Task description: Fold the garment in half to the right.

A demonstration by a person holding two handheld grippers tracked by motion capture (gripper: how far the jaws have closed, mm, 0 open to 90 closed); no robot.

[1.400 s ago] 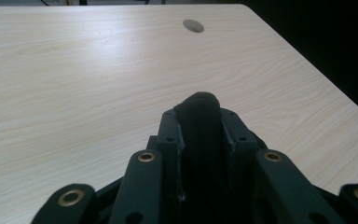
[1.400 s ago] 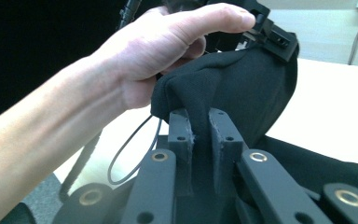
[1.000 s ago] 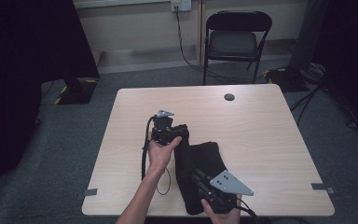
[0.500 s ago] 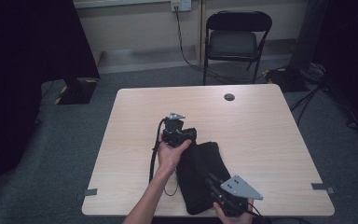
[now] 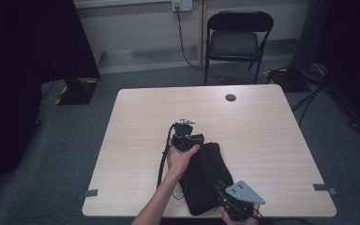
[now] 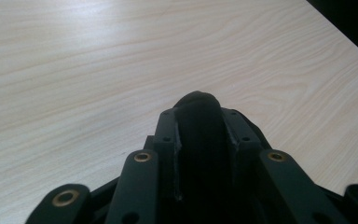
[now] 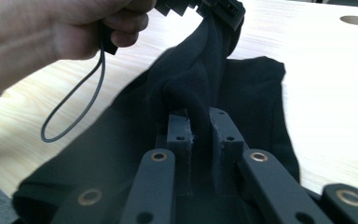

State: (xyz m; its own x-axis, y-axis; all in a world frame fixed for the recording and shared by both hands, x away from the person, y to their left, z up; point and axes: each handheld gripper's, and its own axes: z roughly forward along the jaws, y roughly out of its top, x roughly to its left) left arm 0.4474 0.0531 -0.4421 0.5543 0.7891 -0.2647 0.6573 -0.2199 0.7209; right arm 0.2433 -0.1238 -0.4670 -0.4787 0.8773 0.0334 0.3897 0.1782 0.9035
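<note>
Your left gripper [image 5: 186, 134] clamps a fold of the black cloth [image 5: 206, 176] — raised toward 12 o'clock. Your right gripper [image 7: 199, 122] pinches the same cloth at 6 o'clock on the table [image 5: 262, 126].

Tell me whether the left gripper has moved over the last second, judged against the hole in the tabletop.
Yes. In the high view the left gripper, shut on the black cloth, has moved away from the person and rightward, closer to the round hole.

The setting was a lab or studio recording space rather than a home. A bare light-wood bench [image 5: 262, 140] with a round cable hole [image 5: 230, 97] stood on grey carpet [image 5: 65, 154], black curtains [image 5: 23, 51] hung at both sides, a black folding chair [image 5: 236, 40] sat behind, and cables [image 5: 187, 51] ran from a wall outlet [image 5: 177, 5].
</note>
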